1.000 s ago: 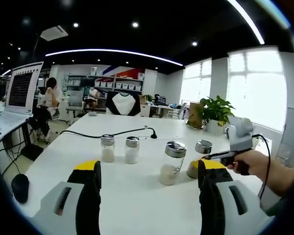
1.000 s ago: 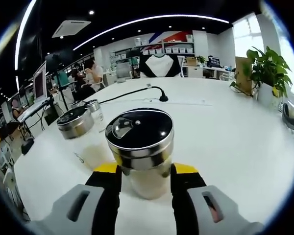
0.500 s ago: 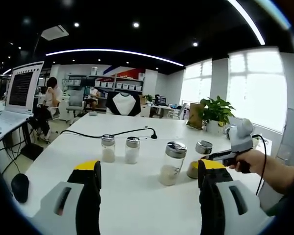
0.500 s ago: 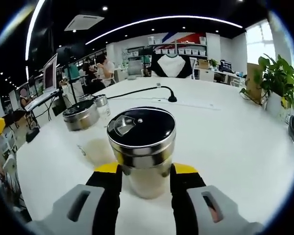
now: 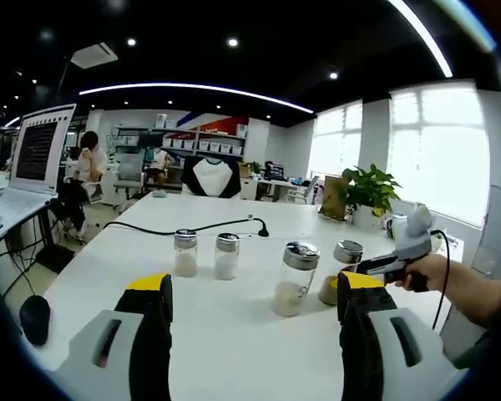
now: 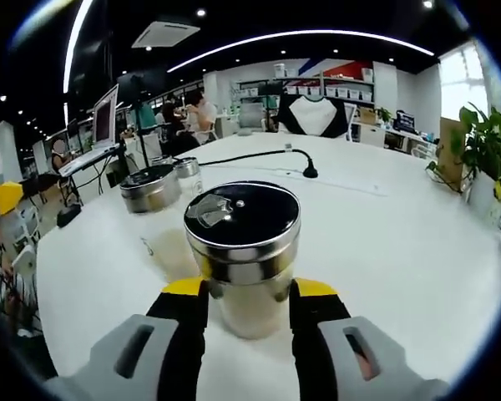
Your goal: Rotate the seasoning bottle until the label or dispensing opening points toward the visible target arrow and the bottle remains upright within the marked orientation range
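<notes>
**Seasoning bottle clamped upright between the right jaws**

In the right gripper view, the seasoning bottle is seen standing upright on the smooth white table, pinched between the two yellow-tipped jaws of the right gripper, which are closed against its sides. The bottle is a round clear-glass cylinder with pale granules inside, capped by a brushed-metal band and a glossy dark lid bearing a small flip tab. Just beside it, to the left, a second metal-capped jar is visible, with smaller shakers behind.

In the left gripper view, the left gripper is held above the table with its grey, yellow-tipped jaws spread wide and nothing between them. Beyond them, the same seasoning bottle is seen gripped by the right gripper, which is held in a person's hand. A taller glass shaker stands near it, and two small shakers with shiny caps stand side by side further left. A thin black cable lies curved across the tabletop behind them.
</notes>
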Motion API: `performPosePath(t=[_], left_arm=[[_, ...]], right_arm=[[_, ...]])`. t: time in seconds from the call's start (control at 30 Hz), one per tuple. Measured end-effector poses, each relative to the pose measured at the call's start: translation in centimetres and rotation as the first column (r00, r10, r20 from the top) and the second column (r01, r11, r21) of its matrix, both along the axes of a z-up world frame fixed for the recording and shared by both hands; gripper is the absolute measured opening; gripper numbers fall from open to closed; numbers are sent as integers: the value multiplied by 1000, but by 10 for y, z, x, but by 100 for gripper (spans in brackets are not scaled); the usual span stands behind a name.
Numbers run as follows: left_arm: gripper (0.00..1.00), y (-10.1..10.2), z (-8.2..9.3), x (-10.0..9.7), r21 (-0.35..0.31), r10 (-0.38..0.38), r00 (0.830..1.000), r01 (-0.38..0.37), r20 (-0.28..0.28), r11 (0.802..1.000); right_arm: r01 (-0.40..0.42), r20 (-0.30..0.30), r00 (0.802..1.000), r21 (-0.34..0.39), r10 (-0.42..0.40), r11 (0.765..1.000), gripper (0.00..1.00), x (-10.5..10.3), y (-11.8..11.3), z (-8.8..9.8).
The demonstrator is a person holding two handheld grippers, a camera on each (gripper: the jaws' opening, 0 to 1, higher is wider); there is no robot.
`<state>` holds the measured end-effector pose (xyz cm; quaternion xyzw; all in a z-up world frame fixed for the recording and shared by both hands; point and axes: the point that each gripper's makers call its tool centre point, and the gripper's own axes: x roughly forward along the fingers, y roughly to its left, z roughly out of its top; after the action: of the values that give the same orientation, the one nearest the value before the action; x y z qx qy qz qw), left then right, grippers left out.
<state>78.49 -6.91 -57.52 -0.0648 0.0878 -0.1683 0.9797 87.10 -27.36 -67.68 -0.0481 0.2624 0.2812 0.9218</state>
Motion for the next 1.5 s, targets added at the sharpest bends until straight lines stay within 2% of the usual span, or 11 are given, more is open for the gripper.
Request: performPosePath(t=[0.37, 0.73, 0.97, 1.5], left_arm=[[85, -1, 0, 0, -2, 0, 1000, 0, -1, 1000], [85, -2, 0, -1, -4, -1, 1000, 1, -5, 1000], [85, -1, 1, -1, -1, 1, 1000, -1, -5, 1000], [85, 2, 1, -1, 4, 7, 1000, -7, -9, 1000]], right_arm=[[-97, 6, 995, 1, 97, 995, 37, -1, 1, 0], [-202, -2, 979, 4, 202, 979, 37, -2, 1, 0], [-274, 2, 962, -2, 274, 962, 37, -4, 3, 0], [-344, -11, 939, -11, 344, 939, 37, -4, 3, -2]])
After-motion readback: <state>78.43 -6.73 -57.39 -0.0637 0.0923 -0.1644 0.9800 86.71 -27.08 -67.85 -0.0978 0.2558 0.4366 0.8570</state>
